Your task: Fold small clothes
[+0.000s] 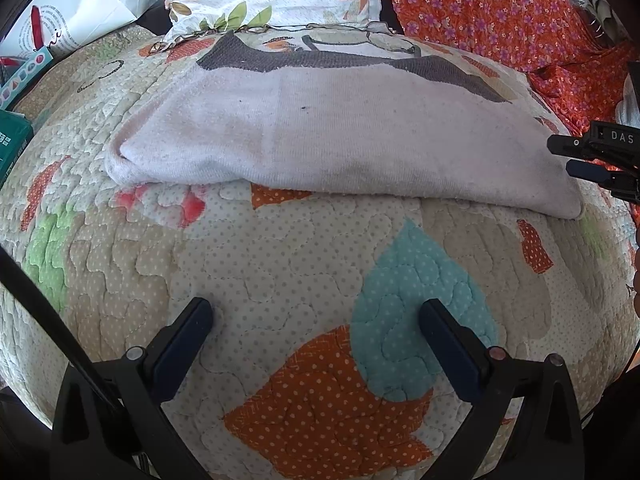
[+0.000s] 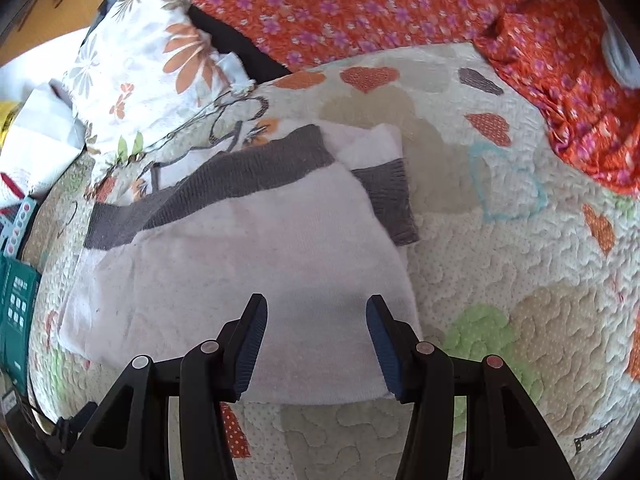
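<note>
**Folded white garment on the quilt, both tools released**

A white knitted garment (image 1: pixel 344 136) with dark grey ribbed bands is seen lying folded on a patchwork quilt (image 1: pixel 280 264) spread over a bed. In the left wrist view the left tool (image 1: pixel 316 314) is held wide apart over bare quilt, with nothing between its fingers; the garment's near folded edge lies ahead of the fingertips and well clear of them. The right tool (image 1: pixel 576 156) is seen at the far right of that view, just beside the garment's right-hand corner.

In the right wrist view the right tool (image 2: pixel 317 312) is shown half spread above the garment (image 2: pixel 248 256), its fingers framing the white cloth near the close edge; no cloth is pinched between the pads, so nothing is grasped. Beyond the garment, a floral pillow (image 2: pixel 160 72) is seen ahead to the left, and an orange flowered cloth (image 2: pixel 400 4) lies ahead and to the right. A teal box (image 2: pixel 16 308) sits at the far left edge
</note>
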Demonstrator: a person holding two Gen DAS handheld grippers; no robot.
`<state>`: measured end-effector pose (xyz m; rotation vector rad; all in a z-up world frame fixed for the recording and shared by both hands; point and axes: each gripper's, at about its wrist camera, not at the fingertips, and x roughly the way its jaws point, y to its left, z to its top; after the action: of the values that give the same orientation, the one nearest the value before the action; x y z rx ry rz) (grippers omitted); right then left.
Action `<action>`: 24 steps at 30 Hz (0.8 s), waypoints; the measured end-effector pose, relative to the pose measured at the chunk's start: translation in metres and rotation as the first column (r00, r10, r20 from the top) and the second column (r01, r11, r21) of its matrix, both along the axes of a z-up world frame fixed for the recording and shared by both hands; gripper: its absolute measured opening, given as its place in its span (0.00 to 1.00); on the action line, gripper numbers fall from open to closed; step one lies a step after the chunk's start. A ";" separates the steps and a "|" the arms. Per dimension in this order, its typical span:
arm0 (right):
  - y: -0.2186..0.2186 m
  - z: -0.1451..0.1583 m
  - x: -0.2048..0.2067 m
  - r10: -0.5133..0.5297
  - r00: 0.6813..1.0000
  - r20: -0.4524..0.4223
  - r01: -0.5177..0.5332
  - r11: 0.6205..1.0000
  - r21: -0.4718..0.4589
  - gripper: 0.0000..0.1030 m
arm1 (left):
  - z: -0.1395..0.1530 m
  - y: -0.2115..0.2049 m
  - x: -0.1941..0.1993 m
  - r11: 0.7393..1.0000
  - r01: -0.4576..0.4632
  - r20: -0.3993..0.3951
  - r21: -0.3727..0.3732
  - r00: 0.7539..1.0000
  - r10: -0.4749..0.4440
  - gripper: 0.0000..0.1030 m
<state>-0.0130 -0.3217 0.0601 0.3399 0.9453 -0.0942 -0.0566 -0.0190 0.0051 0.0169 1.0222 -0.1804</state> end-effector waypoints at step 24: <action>0.022 -0.014 0.013 0.070 0.996 -0.055 -0.075 0.992 -0.102 0.59 | 0.002 -0.004 -0.001 1.000 -0.001 0.004 0.014 1.000 0.001 1.00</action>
<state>0.0003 -0.2997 0.0460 0.2071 0.9983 -0.0855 -0.0576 -0.0227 0.0072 0.0299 1.0193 -0.1723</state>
